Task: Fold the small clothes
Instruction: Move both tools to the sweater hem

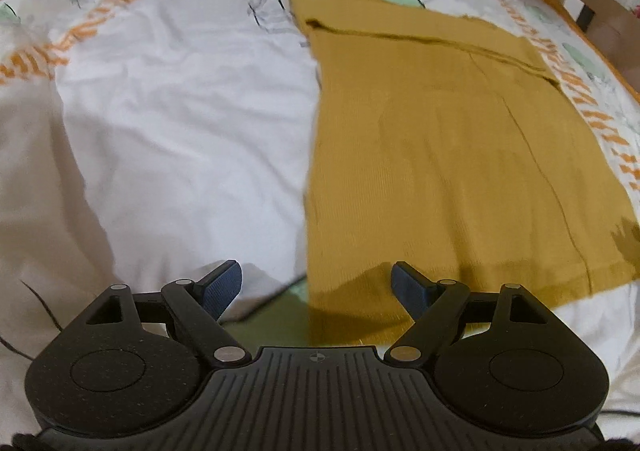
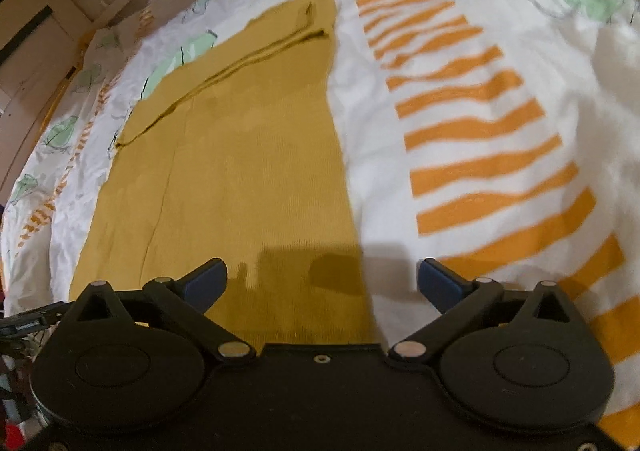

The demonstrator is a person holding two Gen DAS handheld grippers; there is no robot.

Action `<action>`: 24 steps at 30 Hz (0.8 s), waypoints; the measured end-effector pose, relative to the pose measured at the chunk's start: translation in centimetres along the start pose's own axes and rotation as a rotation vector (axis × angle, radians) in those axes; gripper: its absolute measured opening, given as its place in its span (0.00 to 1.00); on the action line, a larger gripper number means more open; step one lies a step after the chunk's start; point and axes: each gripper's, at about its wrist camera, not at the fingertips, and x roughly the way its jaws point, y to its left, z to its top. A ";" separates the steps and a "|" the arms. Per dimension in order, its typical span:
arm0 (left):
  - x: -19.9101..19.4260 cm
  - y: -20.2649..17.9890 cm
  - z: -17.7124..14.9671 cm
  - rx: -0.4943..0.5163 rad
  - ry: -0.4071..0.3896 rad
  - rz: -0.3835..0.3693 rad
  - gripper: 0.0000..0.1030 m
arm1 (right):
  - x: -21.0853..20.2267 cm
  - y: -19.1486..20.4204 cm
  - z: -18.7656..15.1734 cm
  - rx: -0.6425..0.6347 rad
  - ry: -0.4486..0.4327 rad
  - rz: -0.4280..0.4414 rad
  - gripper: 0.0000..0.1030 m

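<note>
On the bedsheet point(image 1: 160, 111) the garment point(image 1: 440, 155) lies flat as a long strip, sides seemingly already folded inward, with lengthwise folds probably left, while the left gripper point(image 1: 316, 287) and right gripper point(image 2: 322, 283) hover released over its near end.

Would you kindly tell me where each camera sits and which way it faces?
Left wrist: on the left gripper, looking forward along its open fingers at the mustard knit garment's left edge.
Right wrist: on the right gripper, open, facing the garment's right edge.
Shared: the garment lying flat on the orange-striped bedsheet.
</note>
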 end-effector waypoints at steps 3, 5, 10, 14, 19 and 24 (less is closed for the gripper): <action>0.4 -0.4 -0.5 0.020 -0.002 0.006 0.79 | 0.4 0.3 -0.3 -0.022 0.030 -0.004 1.00; 0.6 -0.6 -0.5 0.027 -0.003 -0.001 0.79 | 0.6 0.4 -0.5 -0.030 0.039 -0.003 1.00; 1.0 -0.5 -0.5 0.003 -0.013 -0.021 0.81 | 1.0 0.2 -0.9 -0.028 0.055 0.026 1.00; 1.1 -0.4 -0.5 -0.002 -0.029 -0.034 0.82 | 1.0 0.1 -1.0 -0.019 0.054 0.042 1.00; 1.4 -0.6 -0.2 -0.002 -0.037 -0.050 0.82 | 1.0 -0.1 -0.9 -0.011 0.059 0.065 1.00; 1.4 -0.5 -0.1 0.001 -0.036 -0.060 0.82 | 0.7 -0.9 -0.8 0.014 0.062 0.137 1.00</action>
